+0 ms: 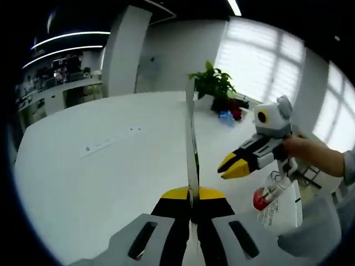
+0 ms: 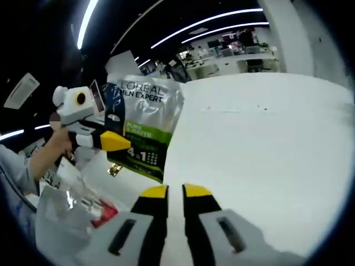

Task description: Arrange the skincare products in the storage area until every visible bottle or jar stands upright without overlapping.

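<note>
A flat L'Oréal Men Expert pack (image 2: 145,119), silver, blue and green, stands upright above the white table (image 2: 260,144). My left gripper (image 2: 118,142) is shut on its lower edge. In the left gripper view the pack (image 1: 191,138) shows edge-on as a thin strip rising from my left gripper (image 1: 191,192). My right gripper (image 1: 231,166) hovers just right of the pack, held by a hand, tips together. Its own jaws (image 2: 175,192) stand shut with nothing between them. A small clear bottle with a red cap (image 1: 265,195) lies in a clear wrapper below the right gripper.
A crinkled clear bag (image 2: 66,205) with a red-capped item lies at the table's near edge. A potted plant (image 1: 213,83) and small blue and red things stand at the far side by the windows. A socket strip (image 1: 108,143) is set in the wide white tabletop.
</note>
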`<state>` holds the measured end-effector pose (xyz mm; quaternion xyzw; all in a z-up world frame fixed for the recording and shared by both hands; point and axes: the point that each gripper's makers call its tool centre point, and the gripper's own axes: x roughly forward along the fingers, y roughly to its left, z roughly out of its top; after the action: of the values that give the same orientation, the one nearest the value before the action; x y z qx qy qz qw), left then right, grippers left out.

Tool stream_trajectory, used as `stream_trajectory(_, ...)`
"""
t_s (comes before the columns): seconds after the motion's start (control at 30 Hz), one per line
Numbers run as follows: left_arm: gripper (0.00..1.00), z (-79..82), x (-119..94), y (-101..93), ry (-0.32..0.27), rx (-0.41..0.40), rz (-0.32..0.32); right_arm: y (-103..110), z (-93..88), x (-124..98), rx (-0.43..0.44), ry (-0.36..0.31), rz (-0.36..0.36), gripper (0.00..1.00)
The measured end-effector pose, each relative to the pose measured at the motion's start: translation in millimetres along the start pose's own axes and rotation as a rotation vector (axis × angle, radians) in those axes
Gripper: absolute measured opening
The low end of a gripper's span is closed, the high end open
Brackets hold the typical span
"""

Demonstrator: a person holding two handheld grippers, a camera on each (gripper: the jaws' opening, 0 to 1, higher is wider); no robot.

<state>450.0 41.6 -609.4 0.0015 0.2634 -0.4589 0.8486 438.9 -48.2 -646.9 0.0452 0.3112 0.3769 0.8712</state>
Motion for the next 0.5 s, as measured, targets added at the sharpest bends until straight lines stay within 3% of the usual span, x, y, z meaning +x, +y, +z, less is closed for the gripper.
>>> stream_trajectory(0.23,0.0,2.1,-20,3.2,-0.018,0.012,0.05,4,-1.4,-15,-0.046,0.007,-0.017,0.1)
stream_trajectory(0.5,0.0,-3.1,-37,19.4,-0.025,0.0,0.082,11,-7.9,-32,-0.092,0.019,-0.035,0.11)
